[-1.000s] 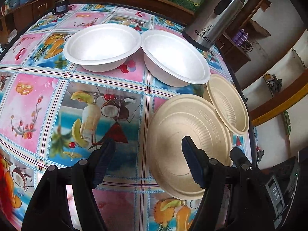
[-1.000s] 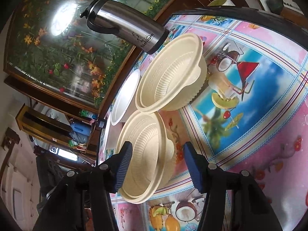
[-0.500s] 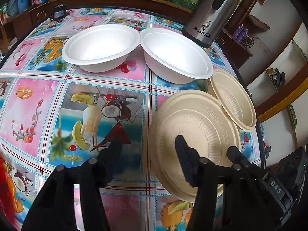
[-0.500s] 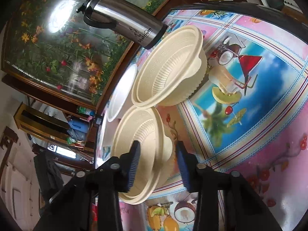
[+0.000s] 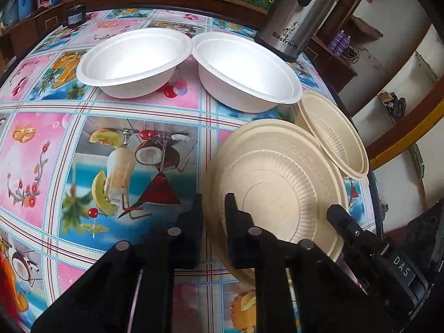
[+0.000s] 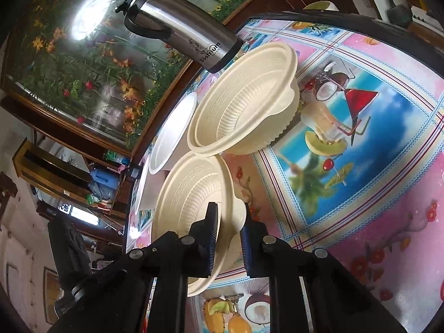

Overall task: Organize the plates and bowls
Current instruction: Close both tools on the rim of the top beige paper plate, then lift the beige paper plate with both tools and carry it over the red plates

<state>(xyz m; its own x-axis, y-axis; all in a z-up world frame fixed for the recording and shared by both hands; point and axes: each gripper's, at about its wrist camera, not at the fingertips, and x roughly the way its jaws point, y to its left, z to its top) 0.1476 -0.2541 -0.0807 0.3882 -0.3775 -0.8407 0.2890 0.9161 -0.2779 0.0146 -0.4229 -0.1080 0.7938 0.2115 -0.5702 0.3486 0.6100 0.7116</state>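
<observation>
Cream ribbed pulp bowl [image 5: 280, 183], the larger one, sits at the near right of the fruit-print tablecloth [image 5: 83, 144]; the left gripper [image 5: 213, 216] has just closed and pinches its near rim. A smaller cream ribbed bowl [image 5: 335, 136] lies just beyond it, rims touching. Behind stand two white foam bowls [image 5: 133, 58] [image 5: 247, 69] side by side and a steel flask [image 5: 297, 14].

From the right wrist, the right gripper [image 6: 229, 227] has just closed, clamping the smaller bowl's [image 6: 191, 194] wall; the larger bowl [image 6: 244, 102] lies beyond.
</observation>
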